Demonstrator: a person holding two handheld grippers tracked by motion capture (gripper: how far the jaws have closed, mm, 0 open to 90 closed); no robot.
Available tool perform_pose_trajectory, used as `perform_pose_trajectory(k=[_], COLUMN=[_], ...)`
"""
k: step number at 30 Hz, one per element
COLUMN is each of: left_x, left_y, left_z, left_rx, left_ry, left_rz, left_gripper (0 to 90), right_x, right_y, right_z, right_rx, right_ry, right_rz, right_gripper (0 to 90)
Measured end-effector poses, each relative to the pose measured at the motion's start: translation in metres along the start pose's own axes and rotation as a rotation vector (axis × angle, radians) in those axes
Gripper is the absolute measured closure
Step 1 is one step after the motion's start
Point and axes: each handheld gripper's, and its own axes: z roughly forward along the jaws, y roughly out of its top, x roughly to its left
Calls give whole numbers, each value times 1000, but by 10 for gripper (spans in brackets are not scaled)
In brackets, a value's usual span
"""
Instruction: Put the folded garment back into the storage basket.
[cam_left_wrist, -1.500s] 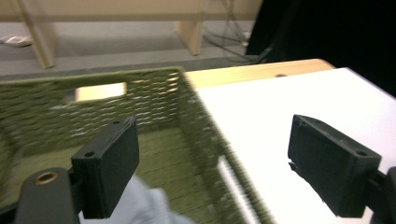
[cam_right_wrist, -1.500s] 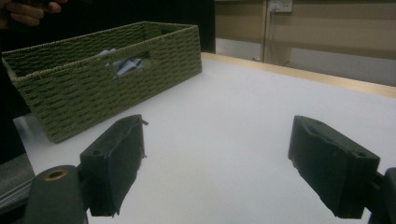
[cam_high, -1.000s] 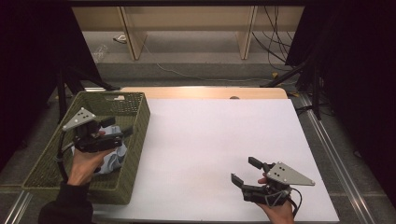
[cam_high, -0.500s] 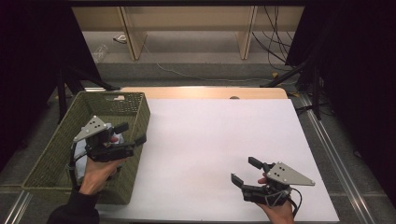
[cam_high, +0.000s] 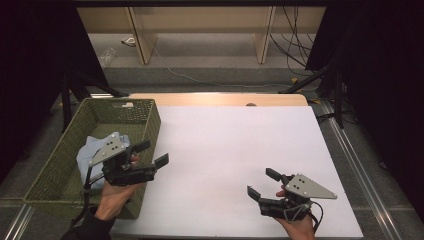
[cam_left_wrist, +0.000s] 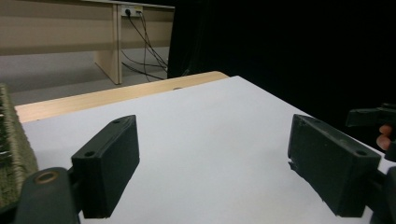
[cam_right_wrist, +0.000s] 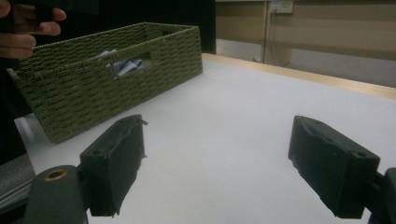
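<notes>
A green woven basket stands at the table's left edge with a light-blue cloth lying inside it. My left gripper hovers over the basket's right wall, pointing out across the white table, open and empty. In the left gripper view its jaws stand wide apart above bare white tabletop. My right gripper rests near the front edge at the right, open, nothing between its fingers. In the right gripper view, past the open gripper, stand the basket and the cloth.
The white table surface stretches between the two grippers, with a wooden strip along its far edge. Beyond it are desk legs and cables on the floor. A hand holding the left gripper shows above the basket.
My left gripper has lifted out of the basket and moved right, over its right wall, leaving the cloth inside. The right gripper has stayed still.
</notes>
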Motion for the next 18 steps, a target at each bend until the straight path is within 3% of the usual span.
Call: perform_pose_trajectory(k=[10,18], left_x=[-13,-22], left_y=[-10,-20], left_z=[7,13], left_rx=[-15,-16], left_ry=[-29,-20], left_rz=[18,74], left_gripper=[167,167], right_x=[0,0], right_y=[0,0], right_z=[0,0], right_rx=[0,-1], right_ry=[1,1], right_rz=[0,1], right_gripper=[191,191])
